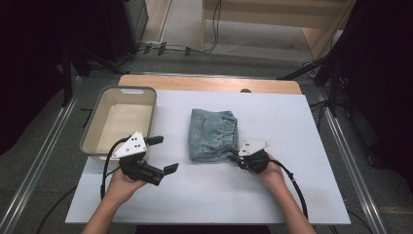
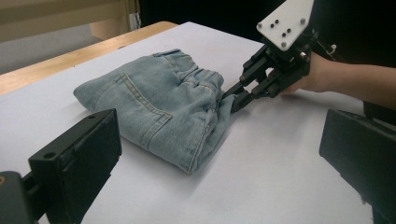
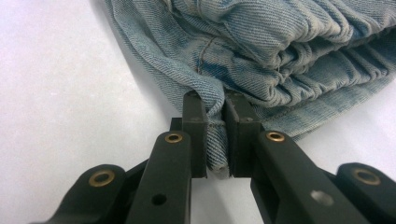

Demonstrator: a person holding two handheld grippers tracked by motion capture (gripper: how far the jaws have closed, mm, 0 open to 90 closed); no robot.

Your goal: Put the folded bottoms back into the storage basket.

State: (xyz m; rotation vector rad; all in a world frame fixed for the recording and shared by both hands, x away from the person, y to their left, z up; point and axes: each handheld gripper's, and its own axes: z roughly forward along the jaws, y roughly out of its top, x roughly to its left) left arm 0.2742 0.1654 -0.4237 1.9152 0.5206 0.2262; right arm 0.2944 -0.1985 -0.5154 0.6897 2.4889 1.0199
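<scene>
Folded denim shorts (image 1: 213, 134), centre frame: faded blue woven cloth, rough twill, stitched seams, gathered waistband. Table top (image 1: 272, 195): matt white, smooth sheet; bare wood strip at upper edge. Bin (image 1: 88, 130), left: beige plastic, smooth. Right gripper (image 3: 215, 140), bottom: matt black plastic, brass-coloured rivets. Left gripper (image 1: 160, 155): matt black, grey plate.

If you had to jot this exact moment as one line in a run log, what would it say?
right tool: shut on folded jeans edge | left tool: open, holding nothing | bin: left of jeans | table: jeans lying flat
</scene>
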